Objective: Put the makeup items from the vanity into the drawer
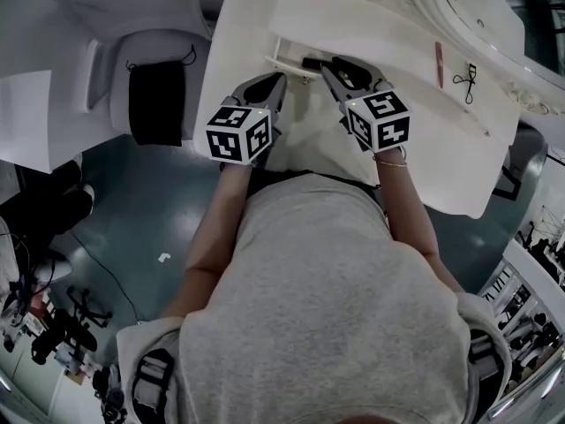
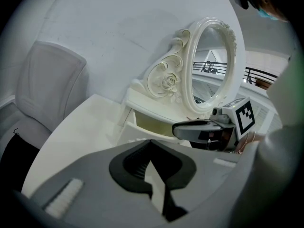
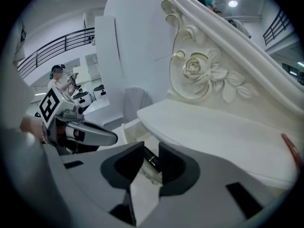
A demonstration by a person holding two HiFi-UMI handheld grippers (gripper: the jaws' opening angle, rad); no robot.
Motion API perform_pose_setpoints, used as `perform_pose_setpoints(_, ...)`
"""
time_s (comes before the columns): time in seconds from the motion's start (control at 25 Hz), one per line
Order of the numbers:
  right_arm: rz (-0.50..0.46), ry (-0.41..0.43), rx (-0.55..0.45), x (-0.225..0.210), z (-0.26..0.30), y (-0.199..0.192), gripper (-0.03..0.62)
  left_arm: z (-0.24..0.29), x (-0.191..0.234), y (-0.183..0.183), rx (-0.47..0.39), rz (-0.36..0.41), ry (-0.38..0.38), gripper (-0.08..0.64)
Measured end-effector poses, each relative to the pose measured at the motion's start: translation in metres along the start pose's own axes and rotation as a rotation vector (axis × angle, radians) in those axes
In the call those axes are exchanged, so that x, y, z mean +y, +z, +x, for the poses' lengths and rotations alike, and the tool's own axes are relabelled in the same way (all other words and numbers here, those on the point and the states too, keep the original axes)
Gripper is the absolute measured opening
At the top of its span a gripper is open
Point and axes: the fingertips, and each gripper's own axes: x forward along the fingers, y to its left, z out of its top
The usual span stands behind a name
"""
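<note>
A dark tube (image 3: 151,159) with a pale band lies slantwise in the open drawer (image 1: 282,60), showing in the gap between the fingers of the right gripper (image 3: 151,146); those fingers stand apart on either side of it, and whether they touch it I cannot tell; in the head view the tube sits just at nine o'clock of that gripper's tips. The left gripper (image 2: 151,142) hovers at nine o'clock of the right one, near the drawer's front, its fingers closed together on nothing. On the desk (image 1: 441,166), at three o'clock from the right gripper, lies a pink pencil (image 1: 439,64); just beyond it lies an eyelash curler (image 1: 467,82); the carved mirror (image 2: 213,65) stands behind at twelve o'clock.
</note>
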Motion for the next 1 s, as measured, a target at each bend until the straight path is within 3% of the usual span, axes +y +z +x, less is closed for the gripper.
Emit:
perform_pose_setpoints(0.48,-0.009,0.020,-0.028,0.010,-0.005,0.004,0.103,-0.002,-0.006,0.002,-0.011,0.018,-0.007,0.009)
perform_pose_setpoints(1.0,0.014,0.013,-0.138,0.015,-0.031,0.021,0.112,-0.013,-0.021,0.011,-0.031,0.070,-0.030,0.009)
